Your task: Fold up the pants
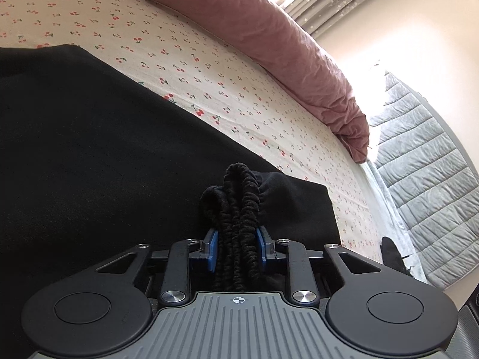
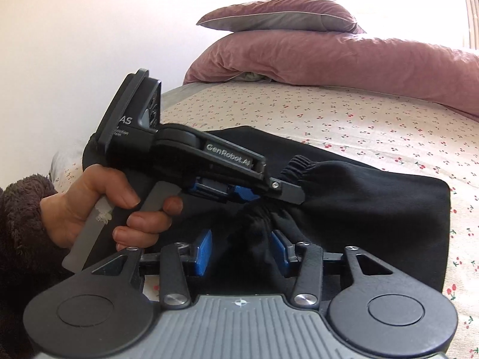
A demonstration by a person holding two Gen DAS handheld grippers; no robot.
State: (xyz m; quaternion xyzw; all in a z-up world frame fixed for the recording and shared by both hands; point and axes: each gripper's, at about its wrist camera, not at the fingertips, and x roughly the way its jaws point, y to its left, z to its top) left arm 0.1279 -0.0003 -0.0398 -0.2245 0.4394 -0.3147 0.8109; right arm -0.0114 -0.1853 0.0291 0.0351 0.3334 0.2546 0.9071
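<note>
We judge the black pants (image 1: 98, 149) on the bed (image 1: 209, 68) soft and limp: left gripper (image 1: 238, 246) pinches the bunched waistband (image 1: 239, 197), the surest hold, right gripper (image 2: 242, 248) jaws spread around cloth.

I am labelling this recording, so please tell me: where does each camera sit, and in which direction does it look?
Left wrist view: sits on the left tool, low over the bed, looking along its pads at the gathered waistband they pinch; no hand shows.
Right wrist view: sits on the right tool, facing the pillows; the left hand shows.
Shared: black pants, cherry-print sheet, pink duvet.
</note>
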